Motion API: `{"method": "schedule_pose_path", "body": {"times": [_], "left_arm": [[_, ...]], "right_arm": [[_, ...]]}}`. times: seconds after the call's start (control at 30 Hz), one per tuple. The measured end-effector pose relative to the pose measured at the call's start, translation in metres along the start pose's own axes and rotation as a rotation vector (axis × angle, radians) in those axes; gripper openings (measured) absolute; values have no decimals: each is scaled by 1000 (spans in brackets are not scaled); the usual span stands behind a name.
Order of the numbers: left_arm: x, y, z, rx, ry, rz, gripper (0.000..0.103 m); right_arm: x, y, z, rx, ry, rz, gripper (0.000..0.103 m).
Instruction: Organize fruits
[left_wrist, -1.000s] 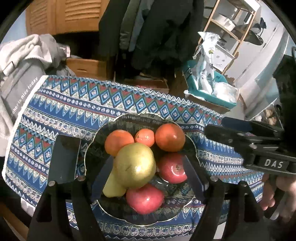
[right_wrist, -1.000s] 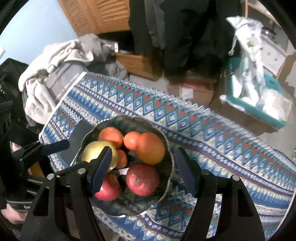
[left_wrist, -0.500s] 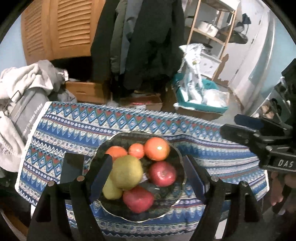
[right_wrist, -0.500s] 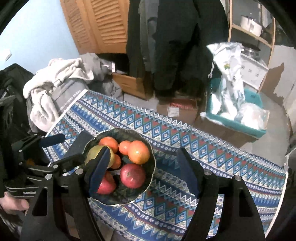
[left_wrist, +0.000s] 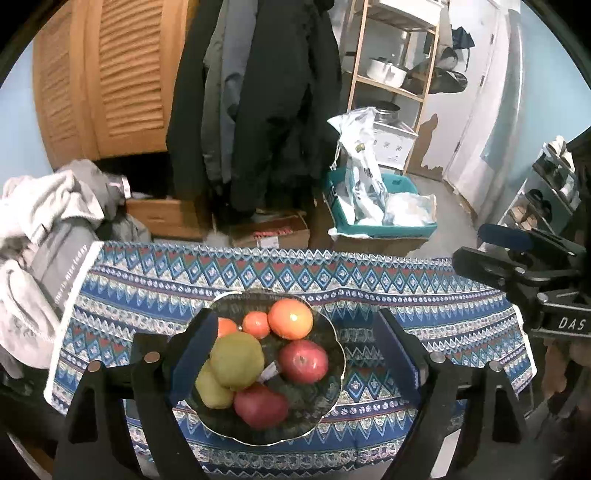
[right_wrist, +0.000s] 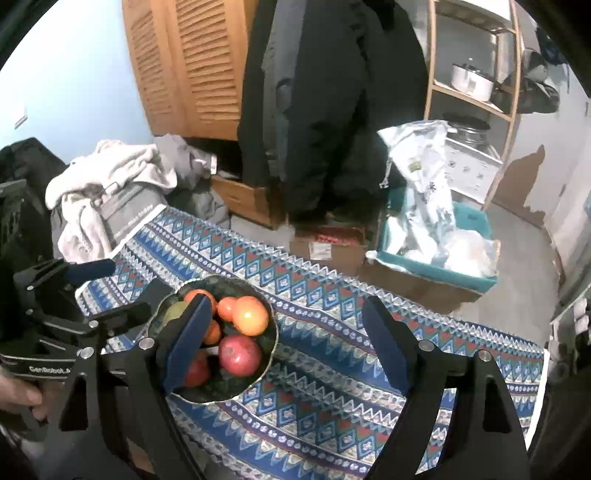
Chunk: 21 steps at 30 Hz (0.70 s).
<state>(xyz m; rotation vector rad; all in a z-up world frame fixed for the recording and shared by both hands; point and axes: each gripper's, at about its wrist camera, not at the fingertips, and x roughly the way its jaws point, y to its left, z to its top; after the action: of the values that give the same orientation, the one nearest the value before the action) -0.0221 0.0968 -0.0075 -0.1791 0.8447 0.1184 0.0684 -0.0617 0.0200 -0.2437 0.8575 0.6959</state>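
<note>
On patterned cloth (left_wrist: 369, 291), 6 o'clock: bowl (left_wrist: 332, 369) w/ pear (left_wrist: 236, 360), apples, oranges. Left gripper (left_wrist: 295, 354), right gripper (right_wrist: 284, 339) above, jaws just been opening, nothing btwn. Sorting looks done; next: check no fruit left outside bowl.

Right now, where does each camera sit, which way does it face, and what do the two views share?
Left wrist: on the left gripper, tilted down at the fruit bowl; its open fingers show, the right gripper alongside.
Right wrist: on the right gripper, facing down over the patterned cloth; open fingers, left gripper and a hand show.
Shared: bowl, cloth, hanging coats.
</note>
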Motion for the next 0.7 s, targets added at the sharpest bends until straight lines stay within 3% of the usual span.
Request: {"method": "schedule_pose_path", "body": {"times": [0.2, 0.7], "left_arm": [[-12, -8, 5, 11, -43, 44, 96], [-19, -26, 14, 31, -83, 100, 102]], "right_arm": [[-16, -14, -3, 19, -26, -9, 84], [-40, -39, -14, 47, -70, -38, 85]]}}
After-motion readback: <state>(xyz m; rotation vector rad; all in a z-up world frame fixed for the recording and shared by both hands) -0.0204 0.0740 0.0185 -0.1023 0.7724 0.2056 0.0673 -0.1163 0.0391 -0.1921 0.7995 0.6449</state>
